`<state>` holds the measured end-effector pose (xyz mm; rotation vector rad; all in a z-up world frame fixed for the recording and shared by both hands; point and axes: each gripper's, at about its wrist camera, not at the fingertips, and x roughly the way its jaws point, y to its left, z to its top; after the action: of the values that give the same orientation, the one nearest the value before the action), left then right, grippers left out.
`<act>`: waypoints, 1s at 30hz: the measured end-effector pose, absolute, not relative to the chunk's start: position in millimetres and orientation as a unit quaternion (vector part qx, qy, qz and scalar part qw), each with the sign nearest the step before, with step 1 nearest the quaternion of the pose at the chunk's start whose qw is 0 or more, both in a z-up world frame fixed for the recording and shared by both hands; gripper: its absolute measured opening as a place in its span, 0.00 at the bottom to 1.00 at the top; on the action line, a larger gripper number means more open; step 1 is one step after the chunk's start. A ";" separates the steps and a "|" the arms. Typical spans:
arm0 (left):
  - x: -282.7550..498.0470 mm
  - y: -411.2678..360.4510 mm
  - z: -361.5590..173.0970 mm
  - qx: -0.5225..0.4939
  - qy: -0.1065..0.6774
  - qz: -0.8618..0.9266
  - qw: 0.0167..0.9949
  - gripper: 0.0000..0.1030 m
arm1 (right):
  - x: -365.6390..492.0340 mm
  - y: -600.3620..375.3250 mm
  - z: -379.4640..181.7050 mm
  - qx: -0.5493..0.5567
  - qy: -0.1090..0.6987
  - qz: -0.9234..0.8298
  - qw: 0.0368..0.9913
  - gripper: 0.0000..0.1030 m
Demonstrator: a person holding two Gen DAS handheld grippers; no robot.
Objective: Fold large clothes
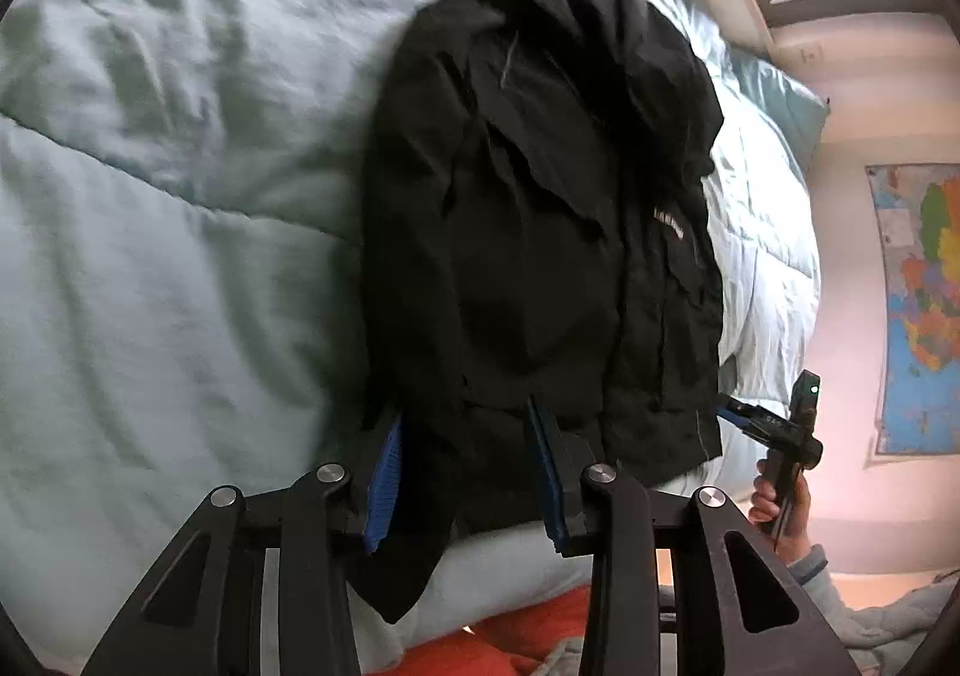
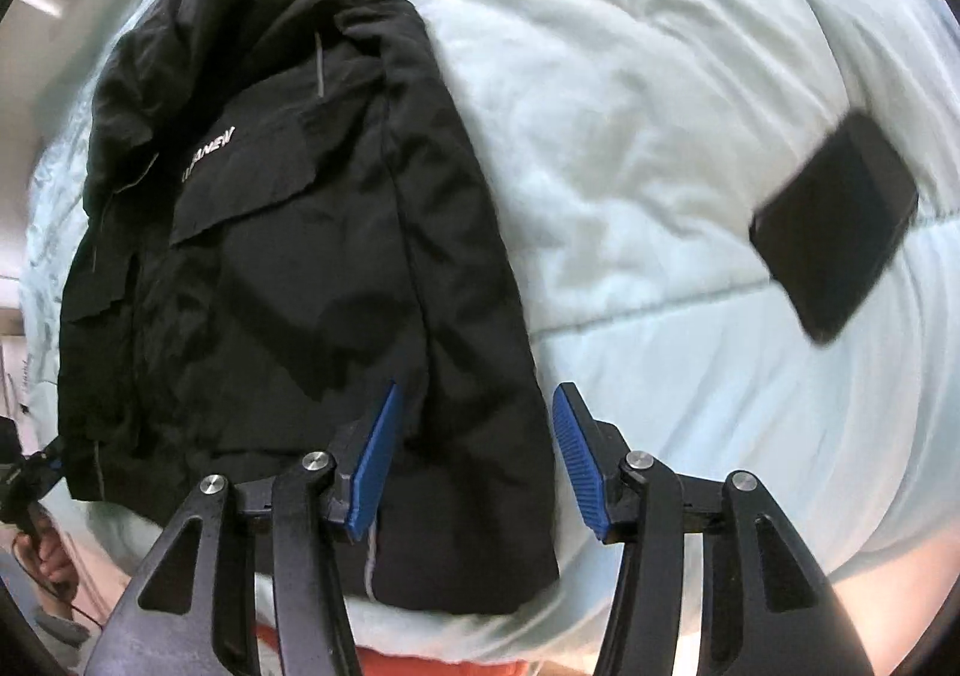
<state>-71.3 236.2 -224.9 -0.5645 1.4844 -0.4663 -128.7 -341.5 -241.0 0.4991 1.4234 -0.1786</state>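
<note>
The left gripper (image 1: 468,472), black-armed with ribbed blue pads, stands with its jaws parted above the bottom hem of a black padded nylon jacket (image 1: 540,232); the hem's corner shows between the pads, but neither pad visibly presses on it. The right gripper (image 2: 474,460) has its jaws apart too, poised over the lower edge of the same jacket, with the cloth's side edge running down between the two blue pads and no pinch on it. The jacket lies flat on a pale mint-green quilted duvet (image 1: 150,196), sleeves tucked in, hood and collar at the far end, white lettering on the chest. In the left wrist view a hand (image 1: 774,502) in a grey sleeve grips the right gripper's handle at the jacket's far lower corner. A flat black rectangular slab (image 2: 834,226), perhaps a phone or a case, rests on the duvet well apart from the jacket. A colourful wall map (image 1: 918,304) hangs beyond the bed, and orange fabric (image 1: 528,634) shows below the duvet's near edge.
</note>
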 end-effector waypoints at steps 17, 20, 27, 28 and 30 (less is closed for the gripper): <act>-78.8 218.5 -204.0 -0.265 0.639 -0.226 0.686 0.41 | -151.8 -302.1 -236.0 0.255 0.639 0.018 0.725 0.25; -77.8 213.9 -233.7 -0.271 0.664 -0.202 0.667 0.45 | -150.9 -304.6 -262.1 0.297 0.662 0.019 0.688 0.34; -85.3 222.7 -249.2 -0.289 0.662 -0.169 0.670 0.18 | -155.4 -305.2 -257.1 0.302 0.646 0.026 0.701 0.22; -84.9 224.6 -246.4 -0.282 0.660 -0.170 0.675 0.12 | -149.0 -301.5 -250.9 0.292 0.643 0.027 0.707 0.19; -81.0 230.0 -231.3 -0.284 0.644 -0.173 0.689 0.10 | -142.1 -296.8 -236.4 0.277 0.634 0.033 0.721 0.14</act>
<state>-81.0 230.0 -231.3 -0.6344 1.4409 -0.3876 -142.1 -296.8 -236.4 0.6114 1.4018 0.0736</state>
